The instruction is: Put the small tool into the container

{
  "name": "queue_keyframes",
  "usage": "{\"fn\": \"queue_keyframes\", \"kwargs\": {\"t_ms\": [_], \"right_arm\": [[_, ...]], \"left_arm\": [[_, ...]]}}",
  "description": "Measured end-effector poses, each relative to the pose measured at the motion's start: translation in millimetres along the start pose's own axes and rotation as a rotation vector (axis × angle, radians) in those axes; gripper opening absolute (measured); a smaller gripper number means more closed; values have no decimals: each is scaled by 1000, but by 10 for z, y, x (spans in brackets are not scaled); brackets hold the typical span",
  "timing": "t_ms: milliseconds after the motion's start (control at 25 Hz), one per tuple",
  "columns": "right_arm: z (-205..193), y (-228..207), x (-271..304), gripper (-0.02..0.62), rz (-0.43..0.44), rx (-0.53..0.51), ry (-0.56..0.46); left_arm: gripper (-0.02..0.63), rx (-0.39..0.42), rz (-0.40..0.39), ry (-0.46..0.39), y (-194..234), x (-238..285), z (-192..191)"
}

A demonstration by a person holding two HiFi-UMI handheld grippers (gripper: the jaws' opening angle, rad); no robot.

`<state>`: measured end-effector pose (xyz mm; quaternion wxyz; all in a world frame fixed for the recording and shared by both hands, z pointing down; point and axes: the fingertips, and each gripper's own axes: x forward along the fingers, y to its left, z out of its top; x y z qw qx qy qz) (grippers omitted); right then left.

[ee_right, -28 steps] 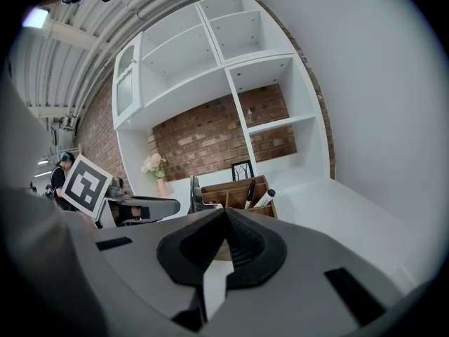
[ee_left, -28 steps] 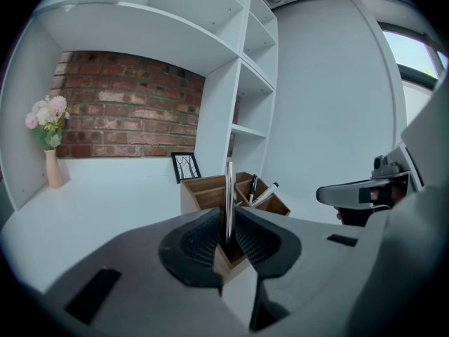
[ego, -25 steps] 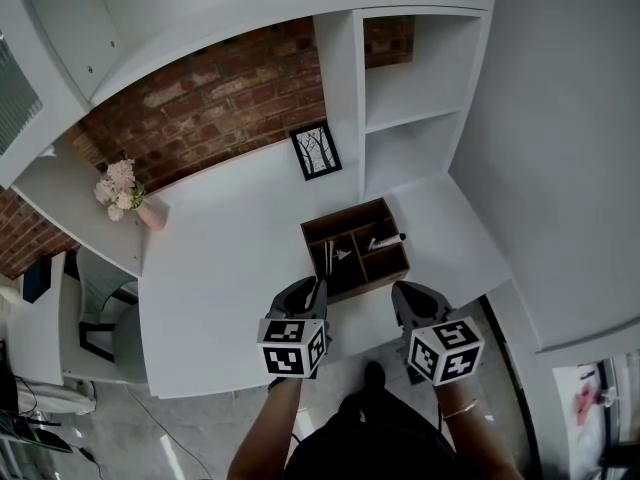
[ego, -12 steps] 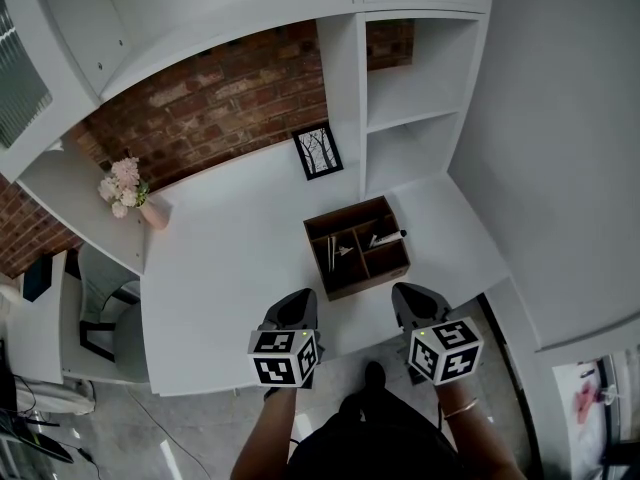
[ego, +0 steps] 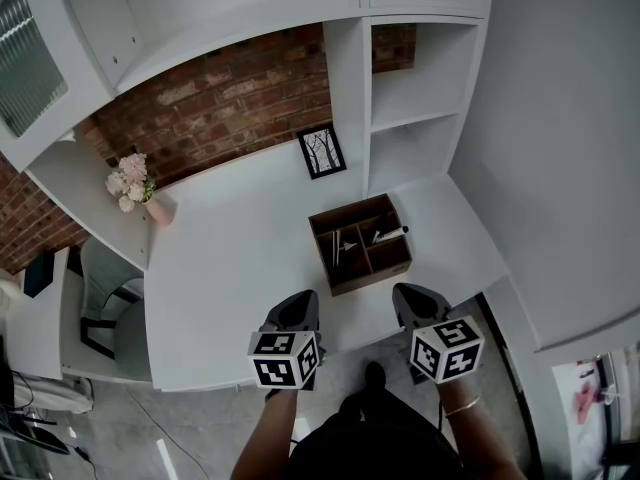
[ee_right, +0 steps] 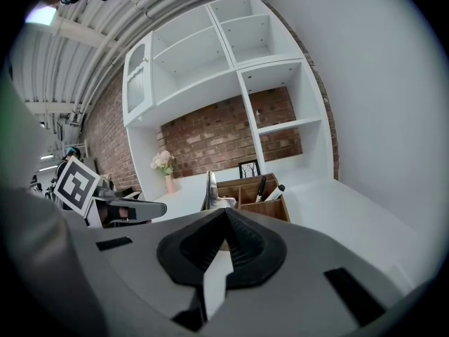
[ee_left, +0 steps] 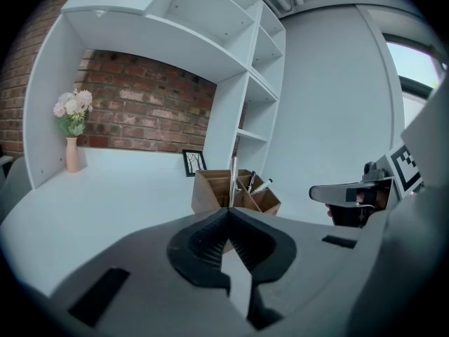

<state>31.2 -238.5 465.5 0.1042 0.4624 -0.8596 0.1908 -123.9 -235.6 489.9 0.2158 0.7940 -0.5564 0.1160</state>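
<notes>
Head view: boxy wooden container (ego: 372, 276) with compartments on smooth white surface (ego: 230, 258). Small tool (ego: 347, 241), slim and silvery, sits in a left compartment. Left gripper (ego: 298, 306) and right gripper (ego: 415, 303) are near the front edge, apart from the box.
Left gripper view: ribbed black fingers (ee_left: 203, 241) pressed together, nothing between.
Right gripper view: fingers (ee_right: 245, 248) closed and empty too; tool stands upright in the container.

Bright, even light — fisheye-warped edges

Wooden container (ego: 372, 277) — matt white desk (ego: 230, 258)
</notes>
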Motion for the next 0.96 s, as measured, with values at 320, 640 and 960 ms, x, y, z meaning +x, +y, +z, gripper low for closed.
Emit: {"fn": "queue_keyframes", "kwargs": {"t_ms": [320, 640, 960], "right_arm": [[-65, 93, -71, 5, -6, -10, -1], [-99, 188, -122, 5, -1, -21, -6], [-86, 231, -187, 5, -6, -26, -14]], "left_arm": [[9, 3, 2, -11, 2, -146, 1], [9, 9, 5, -17, 9, -252, -14], [9, 1, 9, -18, 19, -353, -32]]}}
